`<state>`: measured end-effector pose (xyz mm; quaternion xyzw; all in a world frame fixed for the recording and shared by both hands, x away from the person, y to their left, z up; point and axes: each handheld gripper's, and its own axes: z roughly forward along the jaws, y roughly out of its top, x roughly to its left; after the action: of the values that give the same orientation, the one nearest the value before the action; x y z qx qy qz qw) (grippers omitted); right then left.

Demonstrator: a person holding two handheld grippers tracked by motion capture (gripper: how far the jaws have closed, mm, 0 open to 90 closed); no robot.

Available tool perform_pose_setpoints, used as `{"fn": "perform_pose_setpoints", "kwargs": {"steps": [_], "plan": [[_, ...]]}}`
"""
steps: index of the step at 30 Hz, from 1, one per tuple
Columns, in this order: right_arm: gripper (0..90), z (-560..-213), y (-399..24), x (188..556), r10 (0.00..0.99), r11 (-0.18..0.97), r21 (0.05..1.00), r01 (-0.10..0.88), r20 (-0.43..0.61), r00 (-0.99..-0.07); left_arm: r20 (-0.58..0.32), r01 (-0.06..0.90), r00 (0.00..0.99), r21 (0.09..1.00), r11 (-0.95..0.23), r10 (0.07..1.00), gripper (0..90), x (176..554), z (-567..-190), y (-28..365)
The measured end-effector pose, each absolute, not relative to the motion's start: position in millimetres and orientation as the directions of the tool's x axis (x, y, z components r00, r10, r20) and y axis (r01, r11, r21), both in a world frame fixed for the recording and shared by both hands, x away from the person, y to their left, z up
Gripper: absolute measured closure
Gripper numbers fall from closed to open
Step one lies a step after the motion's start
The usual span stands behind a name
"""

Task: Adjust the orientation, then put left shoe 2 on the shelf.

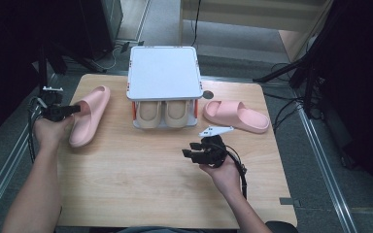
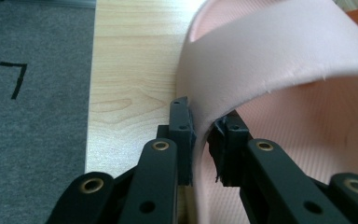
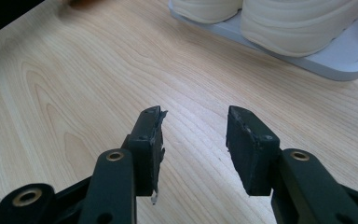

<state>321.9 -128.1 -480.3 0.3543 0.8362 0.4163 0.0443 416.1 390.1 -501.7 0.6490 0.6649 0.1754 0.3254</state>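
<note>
A pink slipper [image 1: 90, 114] lies at the table's left side, toe pointing away from me. My left gripper [image 1: 75, 110] is at its near end, shut on it. In the left gripper view the two pads [image 2: 182, 122] press the side wall of the pink slipper [image 2: 270, 60] from outside and inside, with my left gripper [image 2: 205, 126] just above the wood. A second pink slipper [image 1: 235, 115] lies on its own at the right of the rack. My right gripper [image 1: 190, 150] hovers open over the middle of the table, nothing between its jaws [image 3: 193, 126].
A white two-level shoe rack [image 1: 164, 73] stands at the table's back centre, a beige pair of slippers [image 1: 162, 112] on its lower shelf, also ahead in the right gripper view [image 3: 270, 23]. The wooden table [image 1: 141, 189] ends close to the left slipper, grey floor [image 2: 32, 93] beyond.
</note>
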Motion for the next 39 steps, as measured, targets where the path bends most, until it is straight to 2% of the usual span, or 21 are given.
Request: {"fn": "perform_pose_setpoints", "kwargs": {"steps": [25,39], "plan": [[56.0,-480.6,-120.8,327.8,0.606,0.406,0.724,0.557,0.244,-0.758,-0.263,0.745,0.092,0.658,0.109,0.961,82.6,411.3,-469.5,369.5],[56.0,-478.2,-121.3,330.7,0.595,0.401,0.731,0.552,0.250,-0.764,-0.193,0.763,0.061,0.642,0.079,0.979,82.3,434.5,-418.6,366.0]]}}
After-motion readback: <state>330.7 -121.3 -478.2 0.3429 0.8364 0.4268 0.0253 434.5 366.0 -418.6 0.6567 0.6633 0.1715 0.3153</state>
